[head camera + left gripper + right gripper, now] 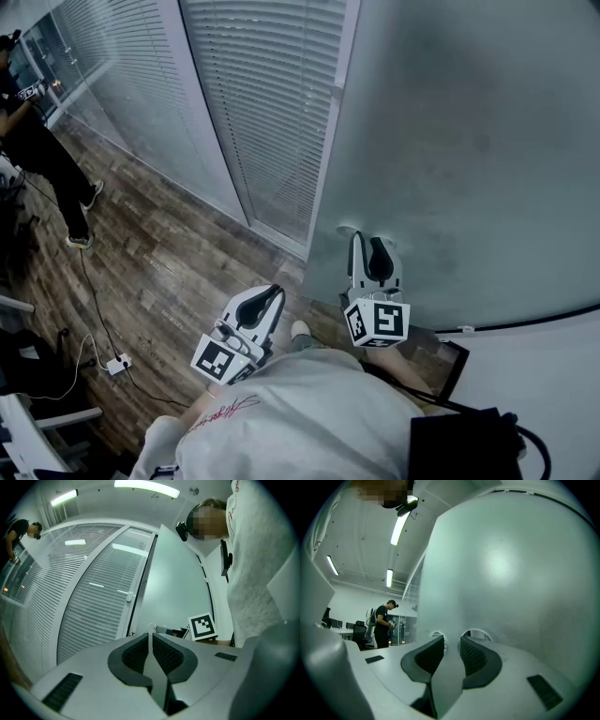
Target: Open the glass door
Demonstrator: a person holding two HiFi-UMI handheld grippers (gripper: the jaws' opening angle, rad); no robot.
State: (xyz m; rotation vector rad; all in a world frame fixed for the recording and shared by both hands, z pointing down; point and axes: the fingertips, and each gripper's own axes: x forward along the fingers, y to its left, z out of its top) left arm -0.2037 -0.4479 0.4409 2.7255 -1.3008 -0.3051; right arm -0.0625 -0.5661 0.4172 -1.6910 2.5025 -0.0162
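Observation:
The frosted glass door fills the right of the head view and stands swung away from its frame. My right gripper reaches level up to it, shut on the door handle between two round metal discs. In the right gripper view the jaws press on a grey strip, with the discs showing past the tips. My left gripper hangs free over the floor to the left, shut with nothing in it. In the left gripper view its pads meet, and the door's edge rises ahead.
Fixed glass panels with white blinds run along the left of the door. A person stands at the far left on the wood floor. A power strip with cable lies near my feet. A black case hangs at lower right.

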